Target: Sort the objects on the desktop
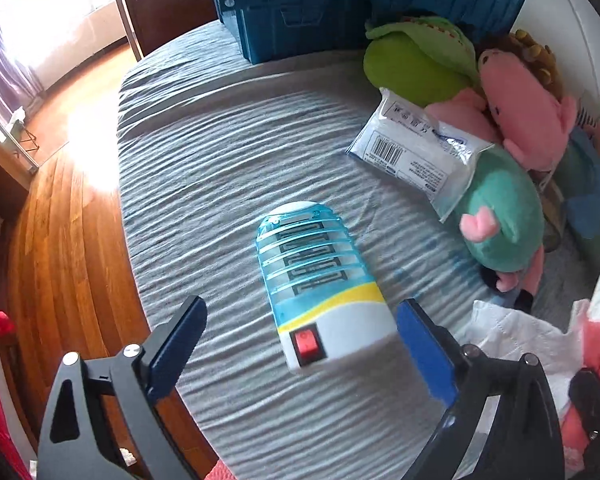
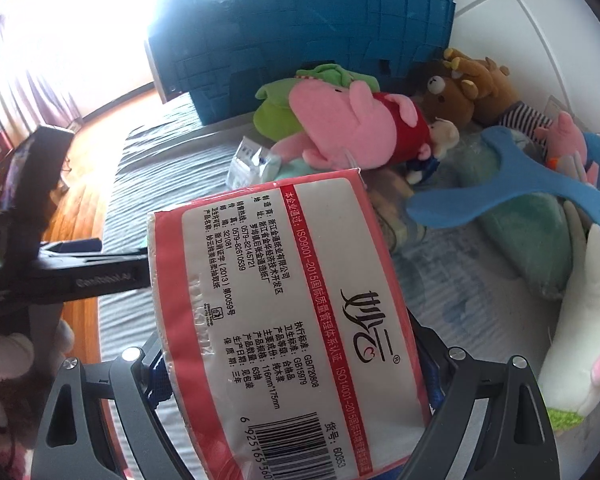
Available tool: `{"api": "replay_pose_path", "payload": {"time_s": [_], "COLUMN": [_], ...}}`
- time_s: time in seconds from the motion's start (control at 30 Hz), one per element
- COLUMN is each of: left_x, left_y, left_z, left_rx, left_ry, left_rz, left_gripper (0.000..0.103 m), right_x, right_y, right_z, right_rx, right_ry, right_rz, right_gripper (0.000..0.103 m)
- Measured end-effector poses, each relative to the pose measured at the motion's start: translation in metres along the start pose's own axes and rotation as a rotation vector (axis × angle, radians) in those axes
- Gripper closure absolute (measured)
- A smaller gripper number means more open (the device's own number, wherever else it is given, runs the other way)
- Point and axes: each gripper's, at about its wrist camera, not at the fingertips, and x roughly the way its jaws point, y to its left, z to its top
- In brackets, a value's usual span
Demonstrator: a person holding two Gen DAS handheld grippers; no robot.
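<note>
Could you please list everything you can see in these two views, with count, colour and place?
mosquito lamp: one, white and blue, lying on cloth between open left jaws
tissue pack: one, red and white, clamped in right gripper
crate: one, blue, back of table
plush toys: several, mixed colours, piled before crate
wipes packet: one, white, against toys
cloth: one, grey, covering table
left gripper: open
right gripper: gripping pack

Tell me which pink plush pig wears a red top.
The big pink pig lying before the blue crate, in red; the small pig at right wears blue.
</note>
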Motion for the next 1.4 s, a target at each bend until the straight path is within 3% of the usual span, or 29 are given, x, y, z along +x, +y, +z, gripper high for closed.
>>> {"api": "replay_pose_path", "payload": {"time_s": [0.27,0.33,0.37,0.4,1.03,1.4], "left_x": [0.042,0.045,0.042,0.039,0.012,-0.085], "left_y": [-0.014,-0.015,-0.018,-0.020,-0.028,-0.010], "left_z": [0.000,-0.006,-0.008,-0.009,-0.040,-0.019], "left_rx": [0.013,-0.005,0.006,0.015,0.062,0.157], "left_ry": [0.075,0.057,0.038,0.021,-0.055,-0.188], "left_rz": [-0.042,-0.048,-0.045,-0.042,-0.075,-0.119], "left_gripper": [0.010,0.025,0.047,0.056,0.061,0.062], "right_x": [0.052,0.061,0.065,0.070,0.103,0.012], "right_y": [-0.008,-0.011,-0.012,-0.012,-0.027,0.010], "right_z": [0.012,0.010,0.009,0.007,-0.032,0.012], "right_rx": [-0.001,-0.014,-0.024,-0.041,-0.014,-0.062], "right_ry": [0.084,0.102,0.110,0.120,0.174,-0.001], "right_rz": [0.004,0.011,0.012,0.010,0.047,0.035], "right_gripper": [0.011,0.011,0.011,0.011,0.013,0.013]}}
